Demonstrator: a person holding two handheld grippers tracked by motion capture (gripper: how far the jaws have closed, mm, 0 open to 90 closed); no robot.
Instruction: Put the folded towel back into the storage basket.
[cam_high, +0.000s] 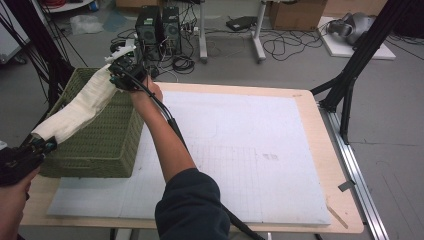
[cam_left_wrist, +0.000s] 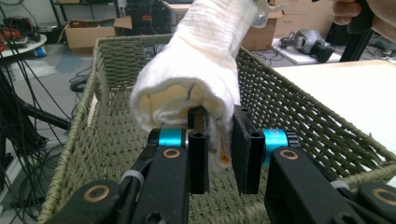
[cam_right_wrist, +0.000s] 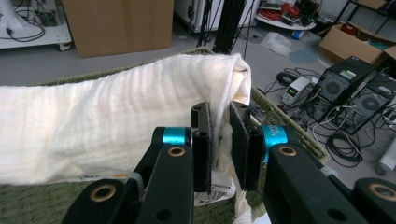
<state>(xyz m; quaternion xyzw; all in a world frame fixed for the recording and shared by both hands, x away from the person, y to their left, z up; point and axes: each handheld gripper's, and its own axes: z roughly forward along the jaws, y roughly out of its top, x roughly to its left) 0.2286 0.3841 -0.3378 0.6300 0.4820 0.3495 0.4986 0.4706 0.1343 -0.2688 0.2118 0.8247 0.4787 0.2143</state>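
A cream folded cloth (cam_high: 80, 107) hangs stretched over the green woven basket (cam_high: 107, 150) at the table's left. My left gripper (cam_high: 42, 145) is shut on the cloth's near end by the basket's front left corner. My right gripper (cam_high: 120, 75) is shut on the far end above the basket's back right corner. In the left gripper view the rolled cloth end (cam_left_wrist: 187, 84) sits pinched in my left gripper (cam_left_wrist: 219, 144), over the basket's inside (cam_left_wrist: 112, 154). In the right gripper view my right gripper (cam_right_wrist: 220, 140) pinches the cloth's folded corner (cam_right_wrist: 140, 126).
A white gridded mat (cam_high: 240, 150) covers the wooden table (cam_high: 330, 165) to the basket's right. Black frame legs (cam_high: 355, 65) stand at the far right. Two computer towers (cam_high: 157, 30), cables and cardboard boxes lie on the floor behind the table.
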